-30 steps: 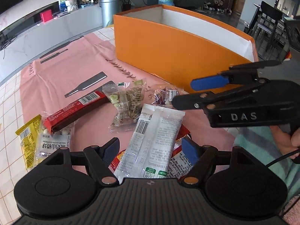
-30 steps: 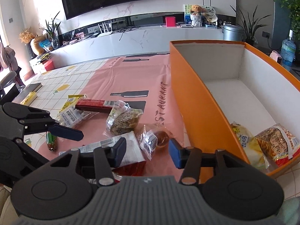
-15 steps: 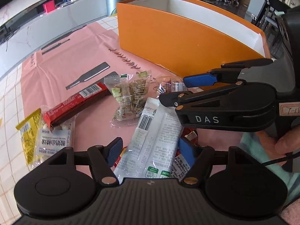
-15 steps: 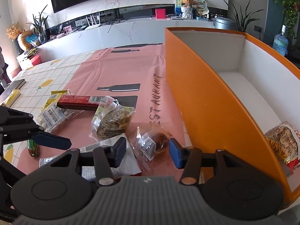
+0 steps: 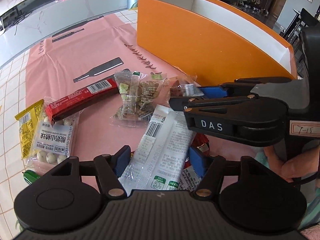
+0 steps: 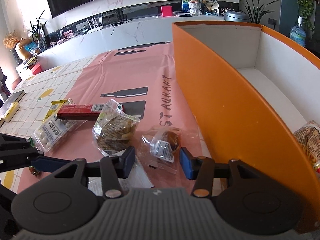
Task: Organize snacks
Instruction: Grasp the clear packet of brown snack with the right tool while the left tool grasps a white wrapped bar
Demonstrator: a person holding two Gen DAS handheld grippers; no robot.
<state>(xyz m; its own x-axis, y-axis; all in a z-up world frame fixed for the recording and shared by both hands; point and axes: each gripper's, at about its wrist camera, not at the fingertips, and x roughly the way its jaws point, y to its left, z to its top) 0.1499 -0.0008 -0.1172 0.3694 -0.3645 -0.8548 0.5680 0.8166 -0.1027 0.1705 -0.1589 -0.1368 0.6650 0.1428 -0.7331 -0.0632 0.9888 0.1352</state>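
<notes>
Your right claw point(image 5: 197, 96) reads "DAS"; angled down, its jaws are closing around the clear dark-snack packet point(image 6: 165, 143), not yet pinching. Your left claw point(image 5: 160, 161) is closing astride the white barcoded pouch point(image 5: 160, 146) on the desk point(image 6: 30, 104)

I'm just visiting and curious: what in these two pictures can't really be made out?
- Left view: the red packet lies under the white barcoded sachet, brand unreadable.
- Left view: the orange cardboard box wall hides what is inside.
- Right view: the netted snack bag is cut by the edge.
- Right view: the green wrapper sits behind the left tongs.
</notes>
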